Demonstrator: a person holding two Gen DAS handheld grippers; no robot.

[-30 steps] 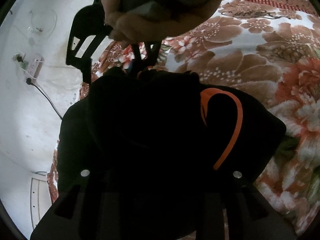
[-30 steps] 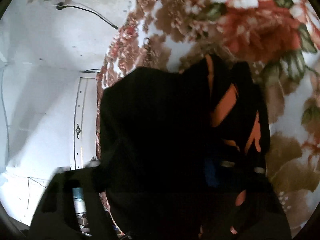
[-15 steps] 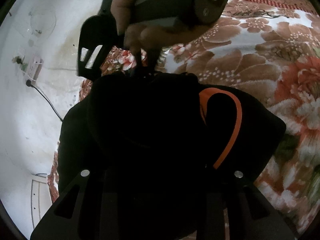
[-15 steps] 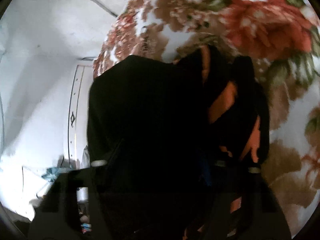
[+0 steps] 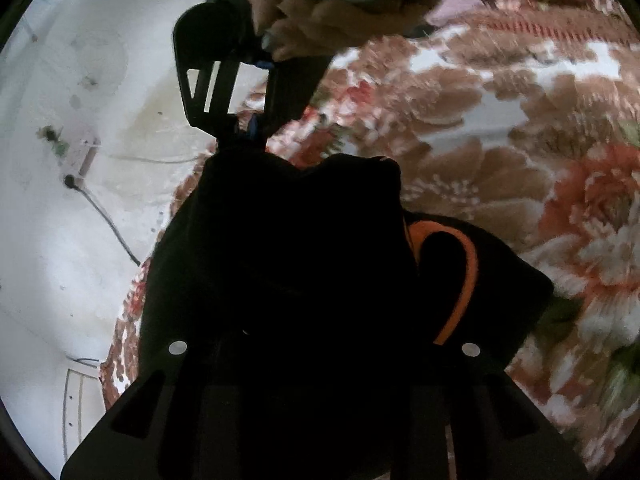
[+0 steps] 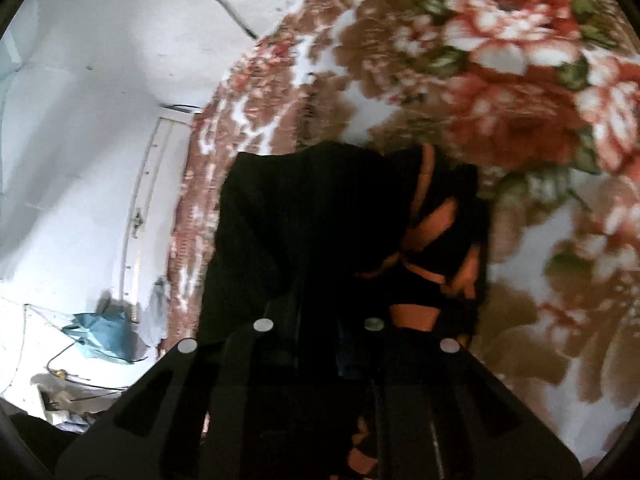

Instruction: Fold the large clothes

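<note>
A floral blanket [image 5: 500,128] in brown, red and white covers the bed and fills the right side of both views. Beyond its edge a white wall [image 5: 60,240] takes up the left side.

On the blanket, and lifted partly off it, is the black garment [image 5: 288,248] with orange trim [image 5: 460,280]. In the left wrist view it hangs as one dark mass from the upper middle down to the camera, with a single curved orange band on its right part. The right wrist view shows the same garment [image 6: 312,220] with several crossing orange stripes [image 6: 432,220] that the other view does not show.

Only the left wrist view shows the right gripper [image 5: 244,132] from outside: its fingers meet at the garment's top corner, pinched tight on the cloth, with the person's right hand [image 5: 304,20] wrapped round the grey handle above. In its own view the right gripper [image 6: 320,320] has its fingers close together with dark fabric bunched between them.

The left gripper [image 5: 320,344] is seen only from its own camera; the black cloth lies over and between its fingers and hides the tips, so how far its jaws stand apart cannot be told.

Smaller things sit on the wall side: a white socket block [image 5: 78,152] with a dark cable [image 5: 108,224] in the left wrist view, and, only in the right wrist view, a white panelled door [image 6: 148,200] and a blue-green cloth [image 6: 100,334].
</note>
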